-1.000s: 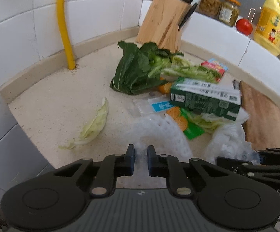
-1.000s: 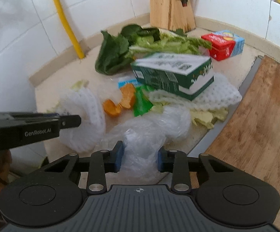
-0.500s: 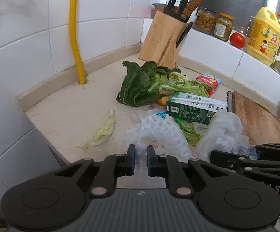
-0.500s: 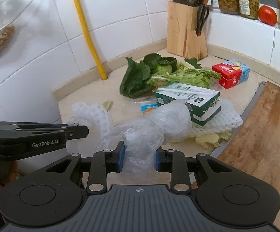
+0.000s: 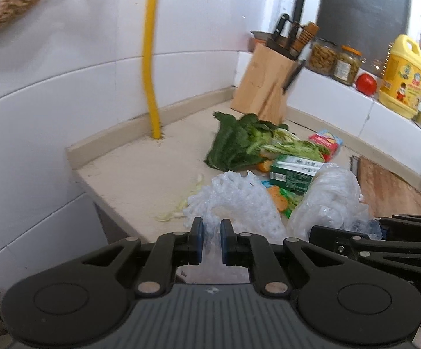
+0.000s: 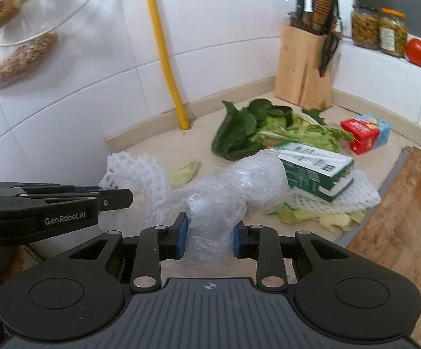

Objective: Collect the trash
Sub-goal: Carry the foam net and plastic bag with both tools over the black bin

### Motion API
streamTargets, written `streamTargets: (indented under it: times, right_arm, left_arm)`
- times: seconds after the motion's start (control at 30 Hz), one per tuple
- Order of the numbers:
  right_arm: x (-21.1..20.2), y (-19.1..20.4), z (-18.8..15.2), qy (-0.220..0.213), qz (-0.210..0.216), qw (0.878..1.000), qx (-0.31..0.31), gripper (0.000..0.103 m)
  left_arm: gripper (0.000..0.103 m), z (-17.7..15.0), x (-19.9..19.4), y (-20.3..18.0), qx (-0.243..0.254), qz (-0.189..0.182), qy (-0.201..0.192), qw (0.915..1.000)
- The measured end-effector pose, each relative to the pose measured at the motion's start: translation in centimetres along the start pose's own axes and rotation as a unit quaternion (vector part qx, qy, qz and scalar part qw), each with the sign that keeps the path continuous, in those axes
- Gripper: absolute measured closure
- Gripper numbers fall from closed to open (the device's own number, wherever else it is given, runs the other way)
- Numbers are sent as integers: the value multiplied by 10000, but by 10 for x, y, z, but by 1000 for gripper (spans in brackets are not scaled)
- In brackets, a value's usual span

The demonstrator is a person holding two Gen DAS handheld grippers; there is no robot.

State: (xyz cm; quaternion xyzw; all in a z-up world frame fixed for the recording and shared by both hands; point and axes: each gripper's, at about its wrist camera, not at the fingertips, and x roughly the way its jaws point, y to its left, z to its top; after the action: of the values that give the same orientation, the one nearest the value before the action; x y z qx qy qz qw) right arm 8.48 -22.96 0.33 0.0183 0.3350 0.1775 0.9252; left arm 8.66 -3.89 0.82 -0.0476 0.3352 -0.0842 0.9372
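Most of the trash is still on the table: leafy greens, green carton, red carton. The right gripper has its jaws clamped on a crumpled plastic bag; the left gripper pinches white foam netting, both seemingly lifted. Only the right view shows netting under the green carton.

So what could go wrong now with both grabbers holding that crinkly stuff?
The right gripper pinches only one end of the clear plastic bag; thin film might slip out or tear. The bag's far end lies against the green carton, so lifting could nudge it. The left gripper holds the white foam net by one edge; its loose part hangs over the orange peel and may drag it along.
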Motion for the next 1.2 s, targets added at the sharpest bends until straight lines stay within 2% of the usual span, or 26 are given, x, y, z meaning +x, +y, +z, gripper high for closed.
streamTargets:
  times: [0.33, 0.7, 1.2]
  right_arm:
    - [12, 45, 10, 3, 507, 9971, -559, 67]
    - [30, 99, 18, 80, 1082, 9872, -1171, 67]
    - [49, 157, 17, 251, 1514, 9730, -1725, 67]
  left_arm:
    - [95, -10, -29, 38, -412, 532, -220, 9975]
    - [95, -25, -57, 79, -846, 1168, -410, 9887]
    - [95, -44, -74, 118, -1279, 1631, -392, 9775]
